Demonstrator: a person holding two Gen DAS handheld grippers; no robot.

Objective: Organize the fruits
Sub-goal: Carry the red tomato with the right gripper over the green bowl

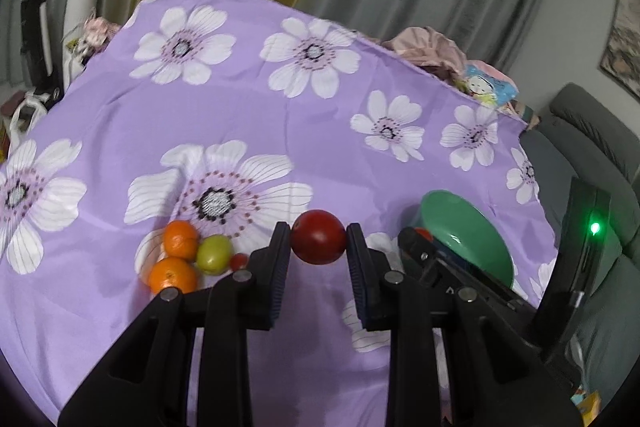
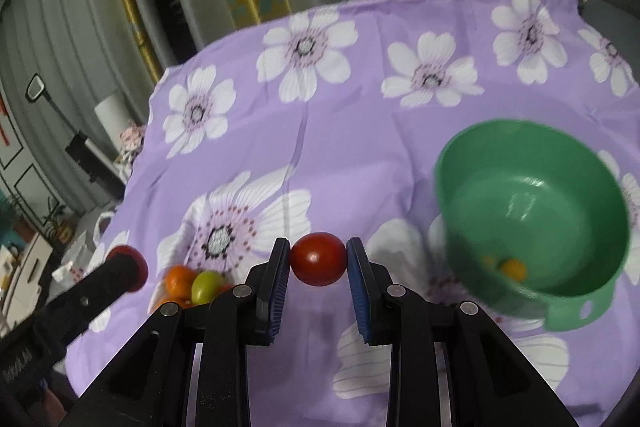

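Observation:
In the left wrist view my left gripper (image 1: pixel 318 227) is shut on a dark red round fruit (image 1: pixel 318 243), held above the purple flowered cloth (image 1: pixel 280 99). In the right wrist view my right gripper (image 2: pixel 318 247) is shut on a red tomato (image 2: pixel 318 261), just left of the green bowl (image 2: pixel 532 163). At the bowl's bottom lie small yellow fruits (image 2: pixel 512 269). Two oranges (image 1: pixel 181 239) (image 1: pixel 173 275), a green fruit (image 1: pixel 214 253) and a small red one (image 1: pixel 239 261) sit together on the cloth, left of my left gripper.
The green bowl (image 1: pixel 468 231) stands near the cloth's right edge, with a grey sofa (image 1: pixel 592 147) beyond. Piled clothes and a printed bag (image 1: pixel 488 87) lie at the far edge. Curtains hang behind. Bags and clutter (image 1: pixel 28 107) sit off the left side.

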